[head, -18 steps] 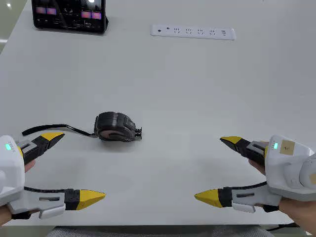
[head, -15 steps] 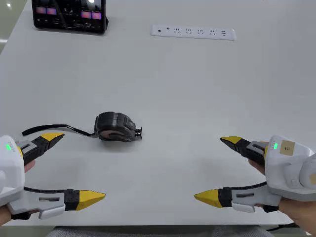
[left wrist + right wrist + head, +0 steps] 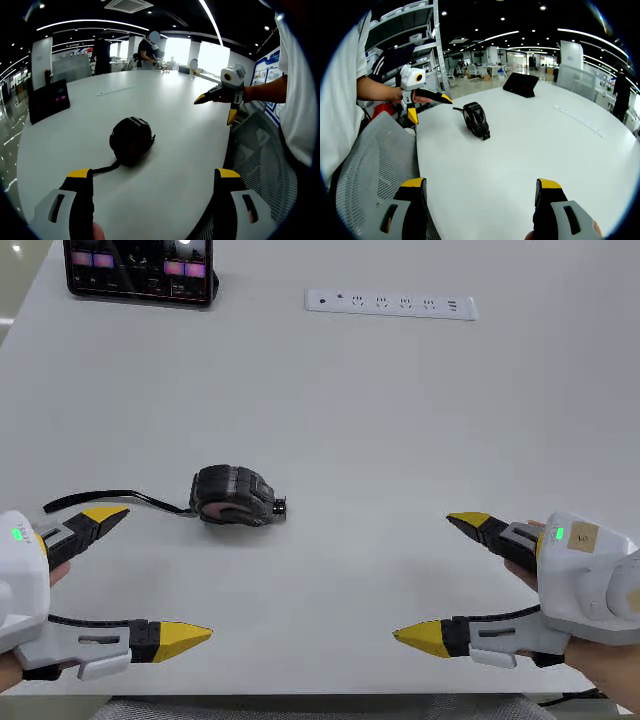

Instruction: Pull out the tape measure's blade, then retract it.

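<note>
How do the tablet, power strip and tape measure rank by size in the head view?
1. Tablet, though cropped.
2. Power strip and tape measure: too close; strip longer, tape measure bulkier and nearer.

A: Your right gripper held its black, yellow-tipped jaws wide apart over the white tabletop.

B: Ahead of you lay the black, rounded tape measure, well apart from those jaws, its hook end facing you.

A: Beyond it, your white left gripper hung at the table's edge with jaws parted, near the grey mesh chair.

B: A dark upright tablet stood far back.
</note>
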The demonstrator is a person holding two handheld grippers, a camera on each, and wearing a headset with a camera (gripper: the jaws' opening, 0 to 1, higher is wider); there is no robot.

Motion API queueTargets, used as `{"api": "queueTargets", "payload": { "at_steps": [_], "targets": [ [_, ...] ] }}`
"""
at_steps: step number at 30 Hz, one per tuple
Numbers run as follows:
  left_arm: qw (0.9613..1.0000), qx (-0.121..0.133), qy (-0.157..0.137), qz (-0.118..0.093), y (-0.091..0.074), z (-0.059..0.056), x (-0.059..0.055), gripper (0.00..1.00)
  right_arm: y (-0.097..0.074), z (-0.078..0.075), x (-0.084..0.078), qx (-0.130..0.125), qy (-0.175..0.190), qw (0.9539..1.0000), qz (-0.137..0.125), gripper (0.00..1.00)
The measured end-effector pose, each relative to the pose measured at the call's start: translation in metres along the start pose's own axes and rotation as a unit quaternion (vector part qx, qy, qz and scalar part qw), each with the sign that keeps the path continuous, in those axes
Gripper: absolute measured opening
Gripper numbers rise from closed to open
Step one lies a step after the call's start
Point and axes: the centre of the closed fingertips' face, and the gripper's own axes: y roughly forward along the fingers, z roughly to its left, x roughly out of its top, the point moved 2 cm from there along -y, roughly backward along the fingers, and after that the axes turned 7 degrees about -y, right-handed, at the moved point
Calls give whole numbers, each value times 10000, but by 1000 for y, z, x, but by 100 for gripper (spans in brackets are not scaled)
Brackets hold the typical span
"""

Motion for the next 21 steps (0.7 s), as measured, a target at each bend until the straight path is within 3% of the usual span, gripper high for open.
{"api": "queueTargets", "payload": {
  "at_steps": [9,21],
  "targets": [
    [10000,-26,-54,-26,-2,0,-2,95,0,0,3,-19,-16,9999,-118,87],
    [10000,-52,-24,-31,-2,1,-1,93,0,-1,3,9,-47,10000,-70,85]
  ]
}}
